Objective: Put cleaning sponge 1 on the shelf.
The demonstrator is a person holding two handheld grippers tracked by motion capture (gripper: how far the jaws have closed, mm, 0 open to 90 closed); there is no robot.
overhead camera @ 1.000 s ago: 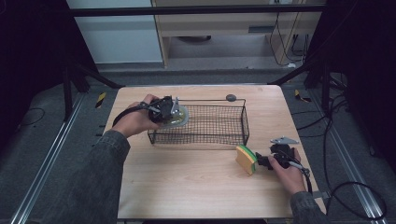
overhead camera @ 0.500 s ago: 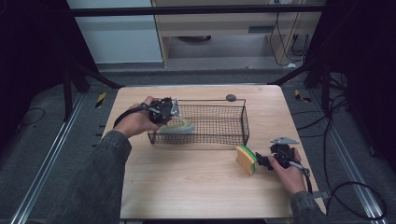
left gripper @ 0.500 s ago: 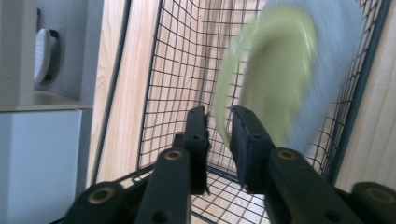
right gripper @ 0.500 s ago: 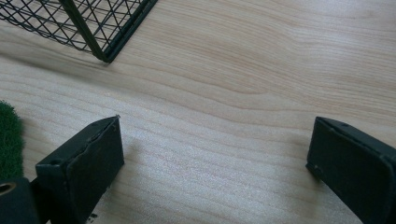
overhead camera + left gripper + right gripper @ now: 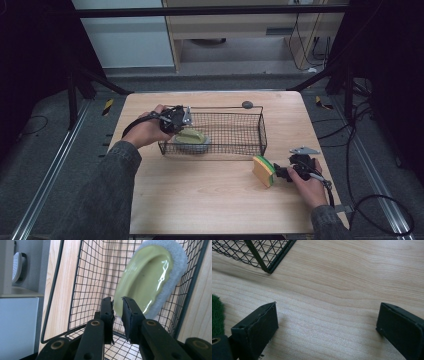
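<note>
A person stands at a light wooden table [image 5: 200, 200] with a gripper in each hand. The left gripper [image 5: 176, 119] reaches into the left end of a black wire basket [image 5: 235, 145] near the table's far edge. Its jaws stand nearly together with a narrow gap, gripping nothing; an olive-green scrub brush [image 5: 147, 280] with a grey bristle rim lies just beyond them in the basket. Near the right edge, the right gripper [image 5: 286, 172] rests with jaws spread wide beside an upright yellow-and-green sponge [image 5: 263, 170]. No writing is legible.
</note>
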